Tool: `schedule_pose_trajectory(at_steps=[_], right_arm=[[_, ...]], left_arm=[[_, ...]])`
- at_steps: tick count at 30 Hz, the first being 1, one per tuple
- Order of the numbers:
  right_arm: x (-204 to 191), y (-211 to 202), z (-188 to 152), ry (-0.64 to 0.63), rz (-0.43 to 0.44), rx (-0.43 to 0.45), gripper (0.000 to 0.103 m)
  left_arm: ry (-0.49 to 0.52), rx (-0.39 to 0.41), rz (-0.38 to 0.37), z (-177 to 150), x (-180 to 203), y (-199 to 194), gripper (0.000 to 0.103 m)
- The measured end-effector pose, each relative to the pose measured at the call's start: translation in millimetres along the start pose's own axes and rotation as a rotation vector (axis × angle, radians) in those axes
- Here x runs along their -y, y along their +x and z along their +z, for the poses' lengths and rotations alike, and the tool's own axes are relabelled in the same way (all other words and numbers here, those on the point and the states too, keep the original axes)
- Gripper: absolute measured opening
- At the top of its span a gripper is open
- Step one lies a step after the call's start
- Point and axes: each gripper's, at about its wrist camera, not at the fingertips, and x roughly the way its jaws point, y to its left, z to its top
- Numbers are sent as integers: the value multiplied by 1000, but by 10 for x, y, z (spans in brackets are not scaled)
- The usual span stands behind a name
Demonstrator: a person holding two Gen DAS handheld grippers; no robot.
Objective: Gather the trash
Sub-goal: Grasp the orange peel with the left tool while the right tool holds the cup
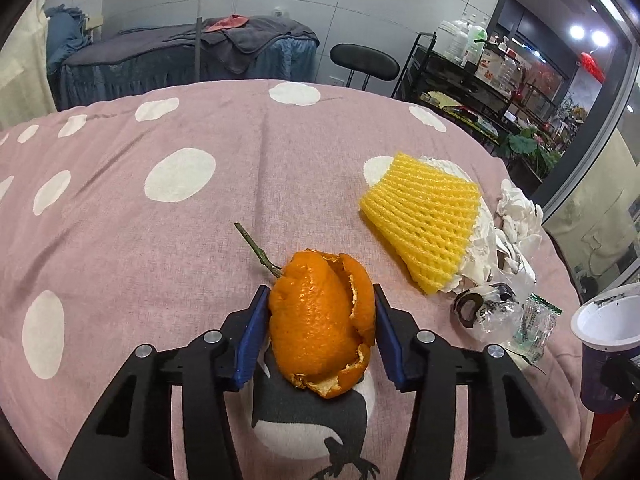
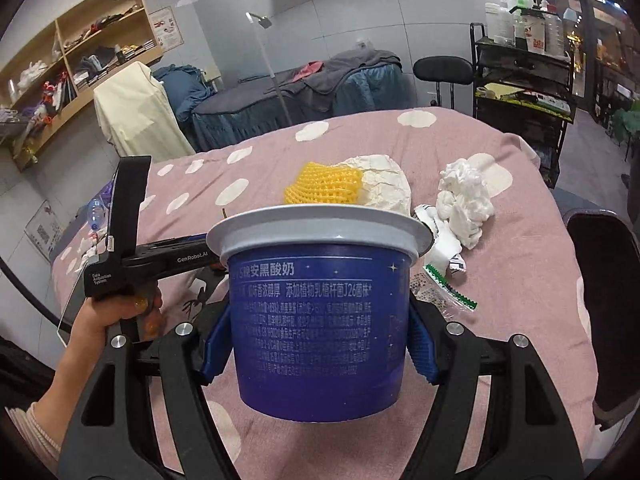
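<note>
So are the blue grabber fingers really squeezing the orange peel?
Touching. The left wrist view shows the left gripper with both blue pads pressed against the sides of the orange peel, with no gap on either side.

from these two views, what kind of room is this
Probably a massage or beauty treatment room: a draped treatment bed, a black trolley stocked with pump bottles, and a wooden wall shelf of supplies.

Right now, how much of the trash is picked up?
Nothing looks binned yet. In hand: the left gripper squeezes the orange peel, the right gripper holds the blue yogurt cup. Left on the blanket: yellow foam net, crumpled tissue, wrappers.
</note>
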Motion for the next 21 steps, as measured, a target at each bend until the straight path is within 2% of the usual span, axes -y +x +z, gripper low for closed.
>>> schedule_pose_trajectory(at_steps=[4, 6, 9, 11, 21], right_arm=[[24, -112, -104, -15, -22, 14, 71], [42, -154, -172, -33, -2, 8, 71], [42, -179, -291, -70, -62, -15, 71], [60, -228, -353, -77, -68, -11, 71], [425, -454, -426, 16, -146, 50, 71]], left_arm=[[0, 10, -11, -58, 12, -91, 47], [2, 11, -27, -92, 31, -128, 47], [-1, 13, -45, -134, 77, -176, 47], [4, 22, -58, -145, 129, -218, 47], [68, 64, -144, -162, 615, -377, 47]])
